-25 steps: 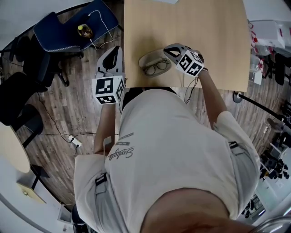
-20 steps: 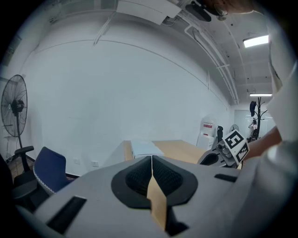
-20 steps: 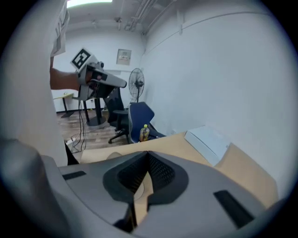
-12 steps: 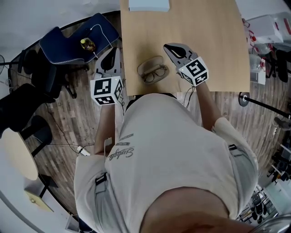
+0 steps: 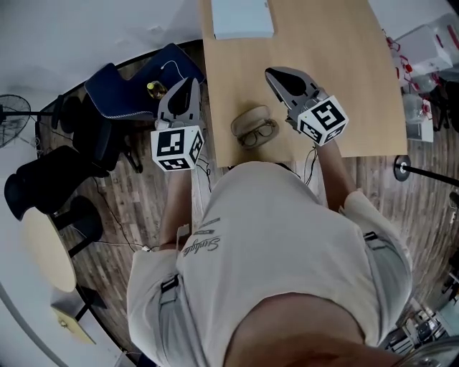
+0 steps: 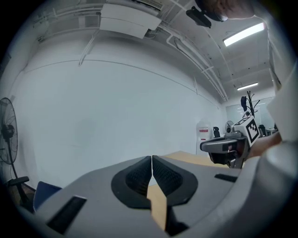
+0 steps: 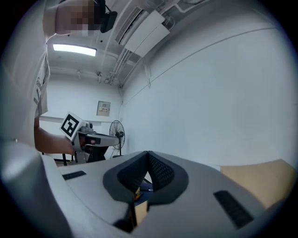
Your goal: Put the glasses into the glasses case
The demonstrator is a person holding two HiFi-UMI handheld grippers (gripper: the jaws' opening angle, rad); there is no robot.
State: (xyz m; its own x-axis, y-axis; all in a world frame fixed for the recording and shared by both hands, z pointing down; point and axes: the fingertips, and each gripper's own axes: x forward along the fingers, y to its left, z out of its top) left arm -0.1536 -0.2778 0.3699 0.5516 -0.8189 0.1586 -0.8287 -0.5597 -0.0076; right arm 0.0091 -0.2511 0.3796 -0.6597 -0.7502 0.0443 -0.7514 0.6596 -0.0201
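Head view looks down past our pale shirt (image 5: pixel 272 244), where a slanted line of script is printed near the left shoulder, too skewed for us to read. Just beyond it both grippers are held up, each carrying a cube with black square markers and no lettering. Our left gripper (image 5: pixel 191 83) hangs beside the table's (image 5: pixel 344 64) left edge, above the wooden floor and a blue chair (image 5: pixel 129 89); in the left gripper view its jaws are pressed together with nothing between them. Our right gripper (image 5: pixel 277 73) is over the table, its jaws likewise clenched and empty in the right gripper view. Between the two, close to the table's near edge, the tan oval glasses case (image 5: pixel 251 116) lies open with the dark-framed glasses (image 5: pixel 259 133) resting in its nearer part. Case and glasses share one long axis, running across the table from left to right, the right end tipped slightly farther away. At the far edge lies a white box (image 5: pixel 242 18).
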